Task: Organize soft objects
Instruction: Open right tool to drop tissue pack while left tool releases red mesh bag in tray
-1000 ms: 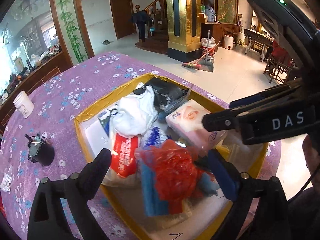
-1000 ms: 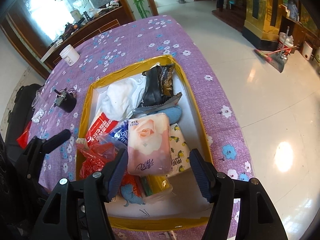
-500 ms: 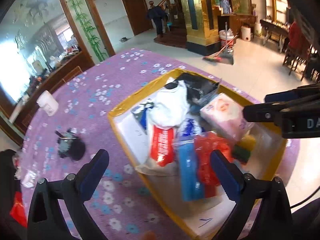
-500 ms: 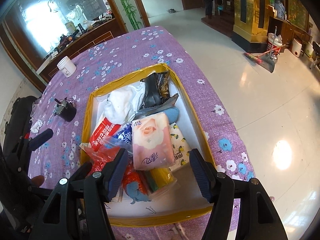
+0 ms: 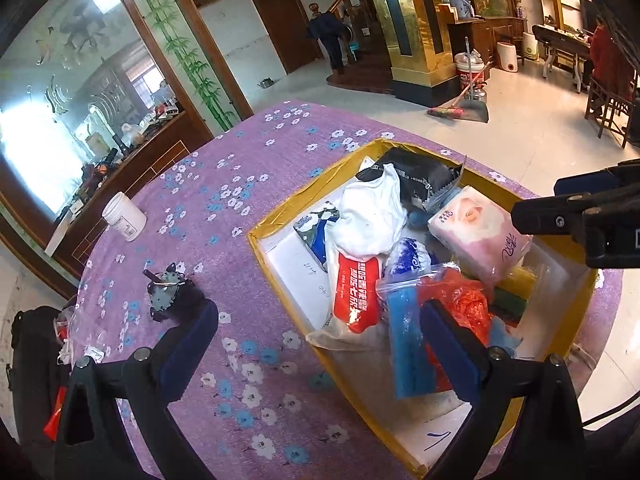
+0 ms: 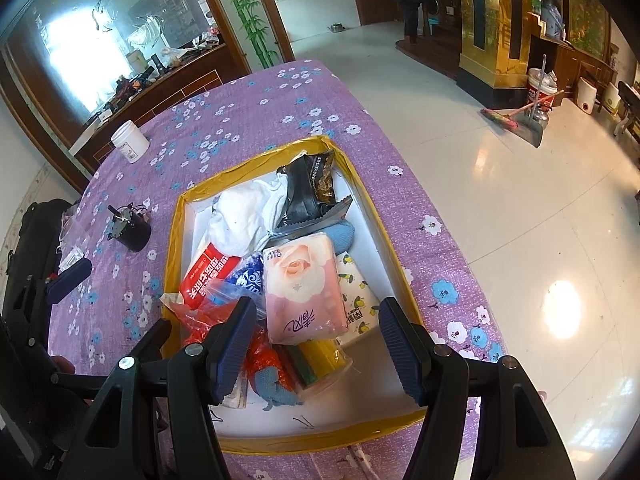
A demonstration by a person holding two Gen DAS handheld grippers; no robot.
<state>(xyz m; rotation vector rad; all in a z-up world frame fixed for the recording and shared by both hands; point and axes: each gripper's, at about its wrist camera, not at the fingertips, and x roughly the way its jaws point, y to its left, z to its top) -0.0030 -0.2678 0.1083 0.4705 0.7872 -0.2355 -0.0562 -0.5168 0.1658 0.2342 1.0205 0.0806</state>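
Observation:
A yellow-rimmed white box (image 5: 280, 216) (image 6: 172, 248) on the purple flowered table holds the soft things. Among them are a pink tissue pack (image 5: 476, 232) (image 6: 304, 284), a white cloth (image 5: 368, 216) (image 6: 244, 220), a red packet (image 5: 356, 292) (image 6: 208, 272), a black packet (image 5: 420, 176) (image 6: 308, 192) and a red plastic bag (image 5: 460, 300) (image 6: 204, 320). My right gripper (image 6: 318, 320) hovers open over the near end of the pink pack, with gaps on both sides. My left gripper (image 5: 316, 332) is open above the box's left rim, with nothing held.
A white jar (image 5: 124, 216) (image 6: 130, 142) and a small black motor-like object (image 5: 172, 292) (image 6: 130, 226) stand on the cloth left of the box. A black bag (image 5: 32, 344) sits off the table's left edge. Tiled floor drops away on the right.
The left wrist view has swung leftward, so the box now sits to its right and more tablecloth shows. The right view has tilted up slightly. Neither gripper's jaws changed.

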